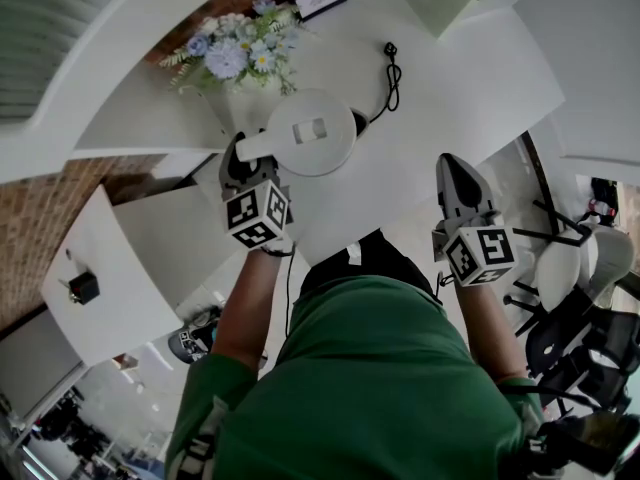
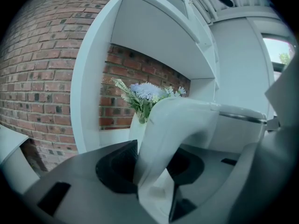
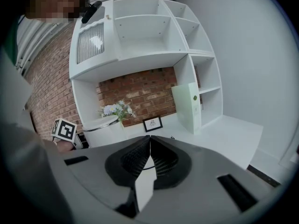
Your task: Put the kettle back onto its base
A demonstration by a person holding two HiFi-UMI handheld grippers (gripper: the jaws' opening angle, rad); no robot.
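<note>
Placement is the step in hand, judging by how things lie. Left tool [image 1: 242, 163] is clenched on the white handle [image 2: 173, 134] of the kettle [image 1: 312, 131]; in the left gripper view the pads bite on either side of the handle's curve. In the head view the kettle stands at that tool's two o'clock, lid up, with the flowers [image 1: 238, 48] close behind at its eleven o'clock. What I take for the base [image 1: 359, 123] peeks out as a dark sliver under the kettle's body at three o'clock. The black cord [image 1: 392, 68] runs off from there toward one o'clock across the white surface [image 1: 450, 98]. So the kettle is over its base, though I cannot tell whether it is seated or just above. Right tool [image 1: 458, 183] hangs well apart at the kettle's four o'clock, jaws pressed together on nothing. The next move, as I judge it, is to lower the kettle straight, upright and centred, and to let go of the handle only once it rests flat.
</note>
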